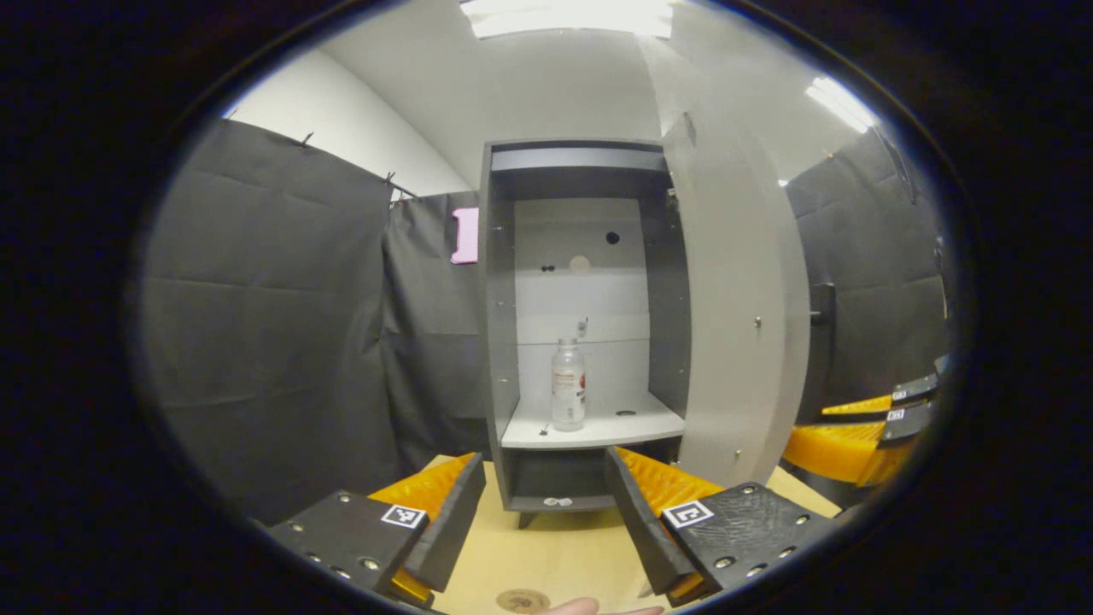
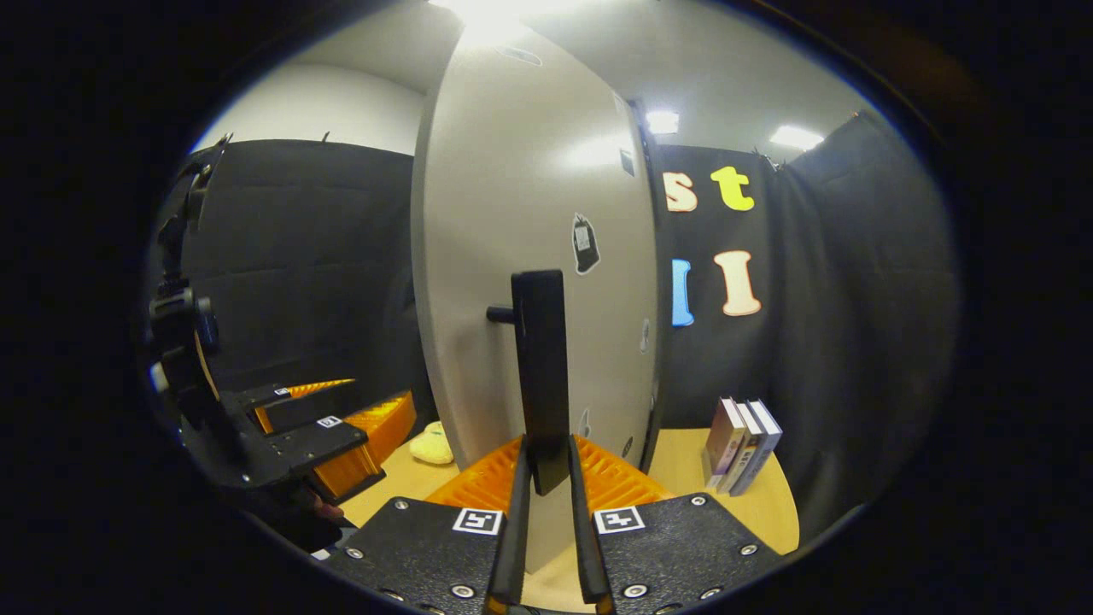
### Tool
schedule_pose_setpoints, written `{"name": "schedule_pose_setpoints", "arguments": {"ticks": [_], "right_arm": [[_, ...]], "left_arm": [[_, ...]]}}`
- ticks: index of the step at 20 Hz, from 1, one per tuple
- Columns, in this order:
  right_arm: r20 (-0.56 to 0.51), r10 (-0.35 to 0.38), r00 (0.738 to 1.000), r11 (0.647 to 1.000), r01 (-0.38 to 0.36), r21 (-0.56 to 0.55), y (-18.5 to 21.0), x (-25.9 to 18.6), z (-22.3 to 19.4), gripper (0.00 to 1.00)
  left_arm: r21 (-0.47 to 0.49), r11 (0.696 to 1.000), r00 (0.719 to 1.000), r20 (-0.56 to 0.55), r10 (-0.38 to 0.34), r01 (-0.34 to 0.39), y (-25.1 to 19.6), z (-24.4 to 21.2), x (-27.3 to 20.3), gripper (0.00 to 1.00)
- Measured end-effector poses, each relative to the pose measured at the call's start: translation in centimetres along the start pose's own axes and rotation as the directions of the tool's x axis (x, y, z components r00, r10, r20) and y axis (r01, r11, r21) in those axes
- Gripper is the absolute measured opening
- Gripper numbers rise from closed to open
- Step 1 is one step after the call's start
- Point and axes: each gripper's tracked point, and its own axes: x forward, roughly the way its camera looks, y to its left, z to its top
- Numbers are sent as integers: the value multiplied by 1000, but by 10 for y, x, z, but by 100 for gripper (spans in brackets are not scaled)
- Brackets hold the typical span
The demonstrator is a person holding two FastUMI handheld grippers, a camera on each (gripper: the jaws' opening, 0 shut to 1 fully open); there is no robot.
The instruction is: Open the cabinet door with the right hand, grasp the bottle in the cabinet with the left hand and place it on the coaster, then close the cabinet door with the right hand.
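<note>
Grey cabinet door [image 2: 529, 256] swung wide; right tongs [image 2: 546, 478] clamp its handle [image 2: 540, 376].

This is a recording booth, not a real home: black cloth walls [image 1: 273, 316] hang around a wooden table [image 1: 546, 555] with a small cabinet [image 1: 581, 325] and some books [image 2: 741, 444] under ceiling lights [image 1: 564, 17].

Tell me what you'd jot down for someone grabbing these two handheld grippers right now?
Right gripper: shut on the door handle, cabinet door swung open.
Left gripper: open, empty, facing the cabinet, short of the bottle.
Bottle: upright on the cabinet's white shelf.
Coaster: on the wooden table, below the left gripper.
Done: door opened.
Left: grasp the bottle, set it on the coaster, close the door.
</note>
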Motion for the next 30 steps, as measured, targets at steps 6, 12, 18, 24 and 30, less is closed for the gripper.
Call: {"name": "schedule_pose_setpoints", "arguments": {"ticks": [6, 12, 18, 24, 30], "right_arm": [[14, -38, 999, 996, 36, 81, -14, -10, 4, 26], [54, -149, 987, 989, 147, 32, -48, -15, 8, 34], [114, -350, 930, 934, 336, 126, -84, -32, 17, 55], [117, -447, 887, 884, 418, 210, -103, -34, 16, 84], [125, -545, 829, 836, 528, 146, -109, -47, 18, 94]], "left_arm": [[32, 999, 1000, 21, -11, 11, -15, 10, 10, 83], [13, 997, 996, 47, -74, 74, -35, 14, 57, 84], [81, 992, 989, 106, -103, 94, -33, 17, 145, 83], [49, 984, 976, 131, -177, 171, -35, 12, 242, 84], [75, 983, 971, 156, -179, 169, -38, 8, 304, 83]]}}
